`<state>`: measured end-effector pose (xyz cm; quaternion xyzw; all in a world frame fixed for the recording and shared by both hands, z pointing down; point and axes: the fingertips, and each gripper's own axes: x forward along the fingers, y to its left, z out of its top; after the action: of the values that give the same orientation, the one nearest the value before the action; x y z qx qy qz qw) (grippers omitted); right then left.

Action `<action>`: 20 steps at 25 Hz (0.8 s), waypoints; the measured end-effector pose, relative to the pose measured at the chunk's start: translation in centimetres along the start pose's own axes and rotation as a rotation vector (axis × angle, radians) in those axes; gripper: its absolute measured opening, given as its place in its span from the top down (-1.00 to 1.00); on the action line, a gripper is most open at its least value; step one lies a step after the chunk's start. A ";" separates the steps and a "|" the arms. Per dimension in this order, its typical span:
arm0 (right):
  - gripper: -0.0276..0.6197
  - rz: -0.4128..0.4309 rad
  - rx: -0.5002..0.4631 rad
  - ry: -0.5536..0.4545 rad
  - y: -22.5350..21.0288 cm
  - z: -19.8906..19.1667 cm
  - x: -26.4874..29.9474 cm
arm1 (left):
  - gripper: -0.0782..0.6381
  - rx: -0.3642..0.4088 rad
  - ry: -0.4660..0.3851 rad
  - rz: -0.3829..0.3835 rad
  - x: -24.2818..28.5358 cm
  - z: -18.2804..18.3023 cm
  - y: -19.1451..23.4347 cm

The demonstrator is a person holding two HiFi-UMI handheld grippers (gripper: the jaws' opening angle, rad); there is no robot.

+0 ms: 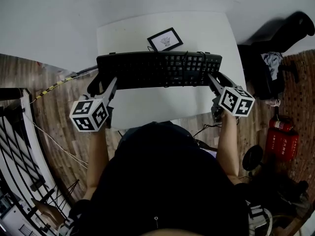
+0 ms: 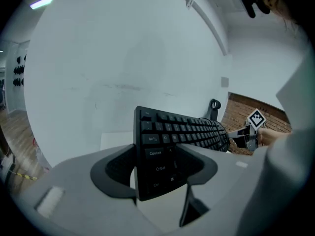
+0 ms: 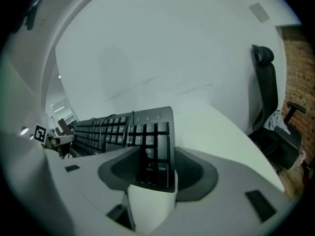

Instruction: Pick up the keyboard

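Black keyboard [image 1: 157, 69] pinched by left gripper [image 2: 156, 163], right gripper [image 3: 153, 167].

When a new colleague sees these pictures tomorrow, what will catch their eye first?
The black keyboard comes first, gripped at its two ends by the left gripper and the right gripper over the white table. Beyond it a small black-framed picture lies on the table, and a red fire extinguisher sits at the far right.
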<state>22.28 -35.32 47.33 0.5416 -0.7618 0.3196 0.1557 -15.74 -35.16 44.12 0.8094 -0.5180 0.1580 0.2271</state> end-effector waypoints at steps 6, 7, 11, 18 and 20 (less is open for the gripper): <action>0.22 -0.019 -0.130 -0.210 0.5 6.0 -3.4 | 0.03 0.066 -0.188 -0.007 -1.0 4.6 -1.8; 0.22 -0.023 -0.153 -0.244 0.9 6.9 -3.9 | 0.03 0.079 -0.220 -0.004 -1.3 5.3 -1.9; 0.22 -0.025 -0.222 -0.371 1.4 9.4 -6.2 | 0.03 0.141 -0.332 0.010 -2.6 7.9 -3.2; 0.22 -0.026 -0.323 -0.529 3.0 12.2 -9.5 | 0.03 0.197 -0.449 0.040 -5.2 10.3 -4.5; 0.22 -0.024 -0.342 -0.554 3.2 12.4 -9.9 | 0.03 0.199 -0.464 0.046 -5.6 10.3 -4.7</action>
<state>24.33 -35.59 31.28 0.5828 -0.8114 0.0256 0.0353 -13.58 -34.70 31.70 0.8304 -0.5564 0.0232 0.0175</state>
